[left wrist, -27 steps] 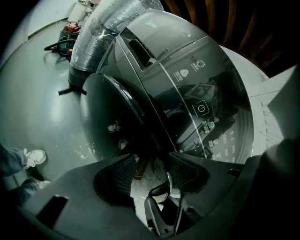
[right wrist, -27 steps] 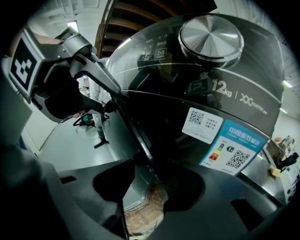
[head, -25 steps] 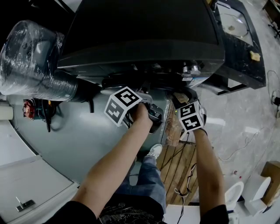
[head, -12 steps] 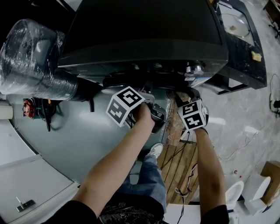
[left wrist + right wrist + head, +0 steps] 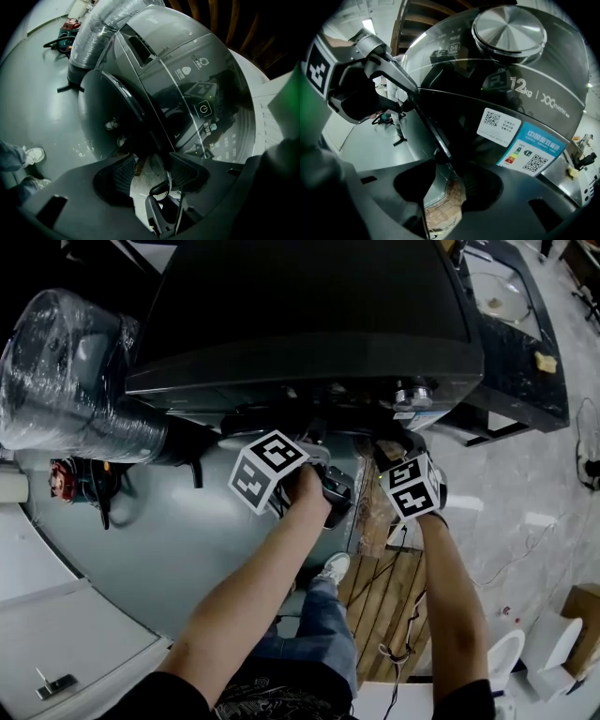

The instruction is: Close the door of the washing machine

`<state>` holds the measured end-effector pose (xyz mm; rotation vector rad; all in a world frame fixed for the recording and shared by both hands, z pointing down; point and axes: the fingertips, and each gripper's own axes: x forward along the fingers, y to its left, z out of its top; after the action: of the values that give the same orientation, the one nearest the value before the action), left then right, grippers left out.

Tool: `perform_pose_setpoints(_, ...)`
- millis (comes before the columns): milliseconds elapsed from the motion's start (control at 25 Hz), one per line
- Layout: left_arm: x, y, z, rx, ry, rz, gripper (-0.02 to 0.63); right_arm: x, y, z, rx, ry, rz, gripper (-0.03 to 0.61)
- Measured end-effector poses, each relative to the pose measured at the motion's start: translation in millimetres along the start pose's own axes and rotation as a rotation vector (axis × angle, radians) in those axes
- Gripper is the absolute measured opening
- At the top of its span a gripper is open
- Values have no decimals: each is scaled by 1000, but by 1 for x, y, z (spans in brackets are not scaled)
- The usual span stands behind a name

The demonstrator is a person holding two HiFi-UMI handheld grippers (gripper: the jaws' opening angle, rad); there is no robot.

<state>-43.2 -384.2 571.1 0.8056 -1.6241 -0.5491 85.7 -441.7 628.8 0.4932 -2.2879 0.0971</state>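
The dark grey front-loading washing machine [image 5: 309, 315] stands on the grey floor [image 5: 141, 540]. Its round dark door [image 5: 108, 108] is swung part-way out from the front. The left tool [image 5: 151, 163] holds nothing, its jaws apart and the door's edge just beyond its tips. The right tool [image 5: 447, 171] also gapes. Its jaws have just been closing slightly, with the door's rim between them, unclamped.
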Motion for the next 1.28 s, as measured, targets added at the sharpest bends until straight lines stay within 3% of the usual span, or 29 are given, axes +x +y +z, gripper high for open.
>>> perform_pose_setpoints(560,-36,2,-11,32,81,-24,215,-39,15,10,99,28,-45,163)
perform_pose_setpoints(840,-72,-18,-7,137,84,-75,207,-80,18,52,177,-55,-85,160)
perform_pose_setpoints(1040,-103,-42,-4,322,95,-132,204,-111,22,85,169,-93,-103,147)
perform_pose_setpoints(1280,-136,-60,22,398,51,-173,181,-144,29,123,168,-148,-126,133)
